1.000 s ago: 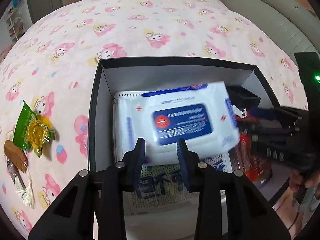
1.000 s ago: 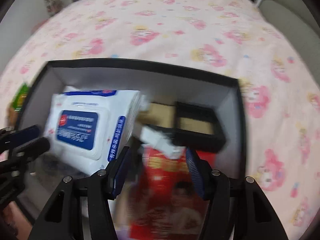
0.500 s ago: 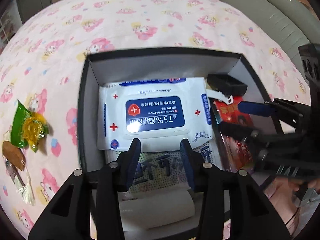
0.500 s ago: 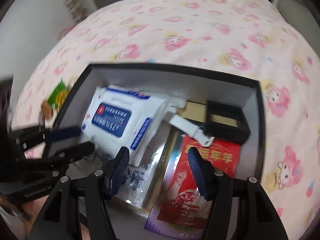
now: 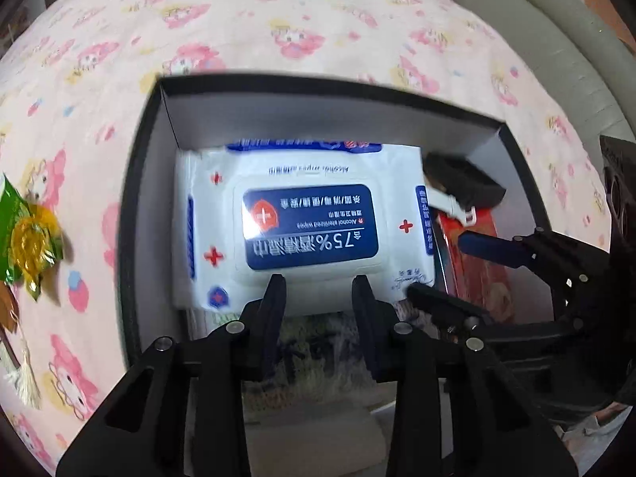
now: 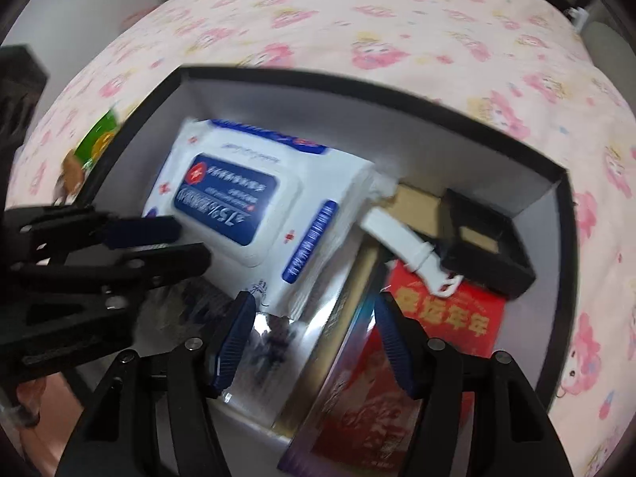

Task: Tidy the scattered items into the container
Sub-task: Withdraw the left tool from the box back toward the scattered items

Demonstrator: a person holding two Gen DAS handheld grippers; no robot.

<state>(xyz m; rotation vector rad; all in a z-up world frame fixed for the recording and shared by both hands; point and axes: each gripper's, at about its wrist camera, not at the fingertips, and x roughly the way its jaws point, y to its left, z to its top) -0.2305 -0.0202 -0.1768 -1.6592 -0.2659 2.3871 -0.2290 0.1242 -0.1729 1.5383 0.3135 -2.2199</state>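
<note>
A black box (image 5: 147, 183) with a pale inside stands on the pink cartoon bedspread; it also shows in the right wrist view (image 6: 556, 214). A white-and-blue pack of alcohol wipes (image 5: 302, 230) lies flat in it, also seen in the right wrist view (image 6: 254, 206). My left gripper (image 5: 318, 290) is open and empty, its tips just short of the pack's near edge. My right gripper (image 6: 314, 310) is open and empty over the box's right half, above a red packet (image 6: 449, 318). A green-and-yellow wrapped snack (image 5: 28, 238) lies outside, left of the box.
In the box are also a small black tray (image 6: 485, 246), a white strap (image 6: 405, 246), a shiny printed bag (image 5: 318, 342) and a white pack (image 5: 310, 441). A brown tasselled item (image 5: 12, 334) lies beside the snack. A grey sofa (image 5: 556, 31) borders the bed at right.
The wipes pack has dropped from my left gripper's reach and settled flat in the box. Both grippers have drawn closer over the box; the right one now points at its right half.
</note>
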